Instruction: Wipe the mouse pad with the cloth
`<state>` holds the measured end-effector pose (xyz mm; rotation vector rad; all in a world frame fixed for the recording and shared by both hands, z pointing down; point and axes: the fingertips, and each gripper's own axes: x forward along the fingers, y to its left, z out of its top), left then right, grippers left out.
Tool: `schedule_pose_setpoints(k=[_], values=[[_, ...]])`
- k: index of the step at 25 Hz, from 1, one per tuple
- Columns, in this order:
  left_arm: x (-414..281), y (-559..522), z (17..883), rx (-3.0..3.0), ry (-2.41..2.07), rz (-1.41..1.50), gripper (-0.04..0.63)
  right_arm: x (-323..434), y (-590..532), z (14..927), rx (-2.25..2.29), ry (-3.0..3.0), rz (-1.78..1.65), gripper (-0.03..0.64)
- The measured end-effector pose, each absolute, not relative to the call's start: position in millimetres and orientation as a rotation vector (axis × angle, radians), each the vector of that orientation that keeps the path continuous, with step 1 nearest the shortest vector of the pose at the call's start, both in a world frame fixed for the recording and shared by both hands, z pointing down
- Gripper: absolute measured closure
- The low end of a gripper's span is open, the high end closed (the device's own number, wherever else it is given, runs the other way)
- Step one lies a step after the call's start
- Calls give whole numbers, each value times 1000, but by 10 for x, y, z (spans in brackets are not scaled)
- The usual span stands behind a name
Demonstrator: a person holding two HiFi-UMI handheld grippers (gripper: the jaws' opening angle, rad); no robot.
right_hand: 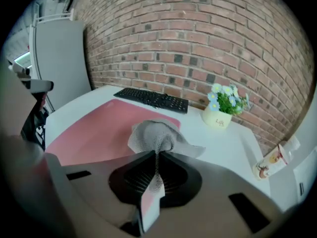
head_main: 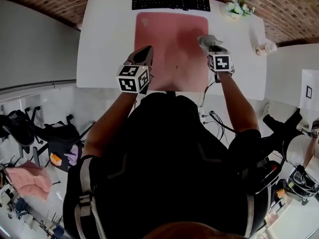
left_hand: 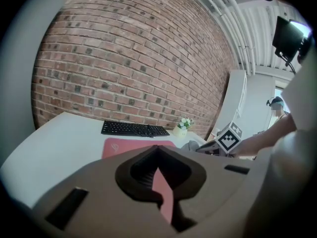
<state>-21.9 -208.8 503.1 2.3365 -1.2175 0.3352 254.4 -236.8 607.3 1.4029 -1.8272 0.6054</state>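
A gray cloth (right_hand: 156, 135) bunches just ahead of the right gripper (right_hand: 156, 155), whose jaws are clamped on a fold of it. The free end of the cloth spills forward and lies on the right-hand edge of the pink mouse pad (head_main: 172, 49). The pad lies flat on a white desk (head_main: 107, 39) and spreads out to the left of that gripper. The person's right arm reaches nearly straight forward from the shoulder, bare forearm extended, with the marker cube on top of the tool.

The left gripper (left_hand: 157, 150) sits at the pad's near left edge, its jaws pressed together at the tips with nothing seen between them. Only the pink of the pad shows through the gap behind the tips, and whether the tips touch the pad cannot be told. The left forearm angles up and inward to reach it, elbow bent beside a dark top.

Beyond both tools, past the far edge of the pad, lies a black keyboard (head_main: 170, 1). A small pot of flowers (right_hand: 220, 113) stands ahead and to the right of the right gripper, in front of a brick wall (right_hand: 198, 33).
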Motion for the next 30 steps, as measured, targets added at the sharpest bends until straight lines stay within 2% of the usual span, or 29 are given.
schedule_pose_setpoints(k=[7, 19, 24, 30], values=[[-633, -2105, 4919, 2268, -1346, 290, 594, 1472, -2865, 5658, 1239, -2106, 493, 591], [-1335, -2107, 4711, 2137, -1587, 211, 594, -348, -3318, 5964, 828, -2303, 443, 591], [-1450, -2093, 4662, 2090, -1642, 203, 594, -721, -3457, 6182, 744, -2287, 440, 591], [-1442, -2054, 4682, 2062, -1655, 199, 594, -823, -3503, 6497, 725, -2223, 456, 591]])
